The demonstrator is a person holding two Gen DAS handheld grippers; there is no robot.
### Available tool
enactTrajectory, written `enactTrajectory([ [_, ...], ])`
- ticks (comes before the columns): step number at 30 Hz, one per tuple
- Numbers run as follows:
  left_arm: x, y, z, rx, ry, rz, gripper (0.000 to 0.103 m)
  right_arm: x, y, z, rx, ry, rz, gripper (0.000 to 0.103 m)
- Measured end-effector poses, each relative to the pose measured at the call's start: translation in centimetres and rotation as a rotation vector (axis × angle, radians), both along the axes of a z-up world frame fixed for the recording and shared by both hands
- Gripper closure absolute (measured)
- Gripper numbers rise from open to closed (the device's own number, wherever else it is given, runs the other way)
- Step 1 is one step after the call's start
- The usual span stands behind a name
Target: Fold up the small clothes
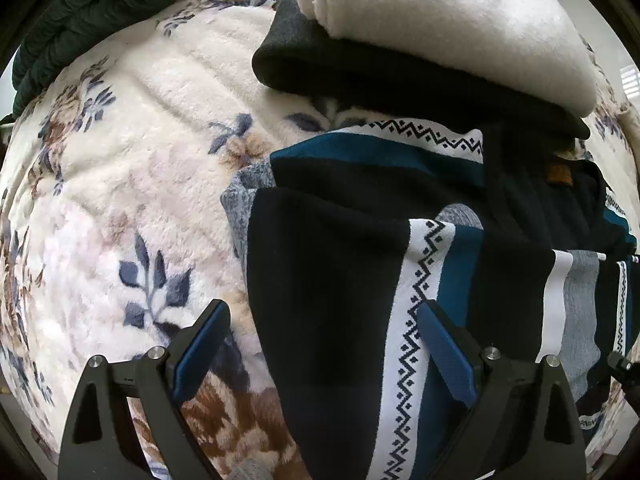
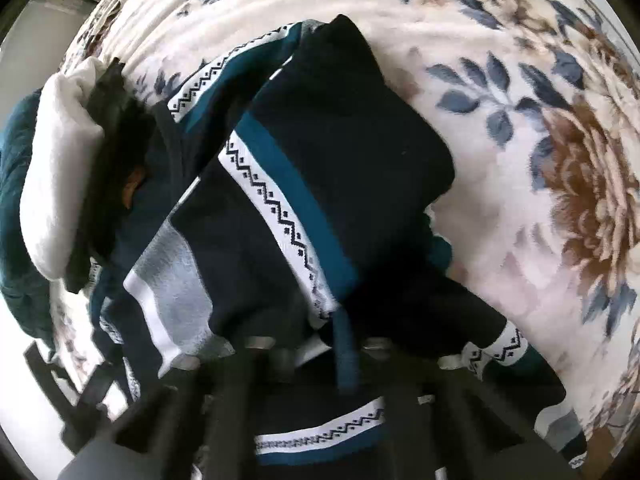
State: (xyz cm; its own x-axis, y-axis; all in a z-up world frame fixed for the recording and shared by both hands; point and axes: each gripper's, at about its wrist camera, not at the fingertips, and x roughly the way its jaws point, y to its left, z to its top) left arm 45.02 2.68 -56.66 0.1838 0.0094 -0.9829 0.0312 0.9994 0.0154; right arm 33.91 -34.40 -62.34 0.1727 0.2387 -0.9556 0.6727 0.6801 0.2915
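The patterned sweater (image 1: 344,264), dark navy with teal, grey and white zigzag bands, lies on a bed covered by a floral blanket (image 1: 132,168). It is already partly folded: in the right wrist view a sleeve or side panel lies doubled across the body of the sweater (image 2: 304,168). Just beyond it, touching or nearly so, sits a stack of folded clothes, a white fleece piece (image 1: 440,28) on top of a dark grey garment (image 1: 360,76). A dark green knit (image 1: 68,16) lies at the far edge of the bed.

The left gripper (image 1: 324,352) points steeply down over the near edge of the sweater with its fingers spread wide, one blue pad (image 1: 204,344) above the bare blanket and the other over the white zigzag band; nothing is pinched. The right gripper (image 2: 316,364) is blurred at the bottom of its view. Its fingers appear closed, and a teal fold of fabric (image 2: 346,352) runs down between them, so it seems to be gripping the sweater's near edge, though the blur leaves the contact unclear.

This looks like the middle of the fold: one side taken, the other not. The next move likely calls for the left fingers to drop and close on the fabric edge, then both hands to lift and carry it evenly towards the stack.
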Motion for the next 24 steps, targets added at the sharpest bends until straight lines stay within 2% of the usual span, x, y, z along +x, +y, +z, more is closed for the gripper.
enactTrajectory([
  [2,1.0,0.5,-0.3,-0.004,0.001,-0.002,0.007,-0.2,1.1,0.1,-0.076,0.034,0.055,0.096],
  [5,1.4,0.4,0.3,0.001,-0.006,-0.008,0.007,0.0,2.2,-0.1,-0.118,0.077,0.141,0.094],
  [6,1.4,0.0,1.3,-0.001,-0.012,-0.01,0.007,0.3,2.4,0.1,-0.123,0.081,0.164,0.082],
  [7,1.5,-0.3,2.4,-0.003,-0.022,-0.011,0.007,0.7,2.7,0.7,-0.142,0.091,0.197,0.06],
  [8,1.2,-0.3,3.1,-0.004,-0.036,-0.012,0.007,0.9,3.0,1.5,-0.169,0.087,0.224,0.048],
  [9,1.1,-0.3,3.7,-0.003,-0.05,-0.01,0.007,1.2,3.5,2.0,-0.194,0.076,0.241,0.031],
  [10,0.8,-0.3,4.4,0.002,-0.072,-0.006,0.006,1.4,3.8,3.0,-0.239,0.06,0.268,0.024],
  [11,0.6,-0.3,5.0,0.004,-0.089,-0.005,0.001,1.6,4.5,3.9,-0.294,0.056,0.31,0.02],
  [13,-0.1,-0.6,6.2,0.02,-0.119,-0.004,0.0,2.6,6.4,4.9,-0.369,0.057,0.376,0.002],
  [16,-1.5,-1.1,7.9,0.021,-0.143,0.015,0.0,3.7,8.2,6.5,-0.421,0.029,0.458,0.0],
  [18,-2.7,-1.4,9.0,0.027,-0.148,0.031,0.0,4.6,7.5,7.2,-0.421,0.003,0.477,0.0],
  [21,-4.9,-3.0,10.7,0.045,-0.165,0.027,0.0,4.1,6.5,8.5,-0.354,-0.042,0.474,0.0],
  [24,-8.6,-5.7,12.3,0.078,-0.171,0.023,0.0,2.9,3.4,9.3,-0.234,-0.085,0.451,0.0],
])
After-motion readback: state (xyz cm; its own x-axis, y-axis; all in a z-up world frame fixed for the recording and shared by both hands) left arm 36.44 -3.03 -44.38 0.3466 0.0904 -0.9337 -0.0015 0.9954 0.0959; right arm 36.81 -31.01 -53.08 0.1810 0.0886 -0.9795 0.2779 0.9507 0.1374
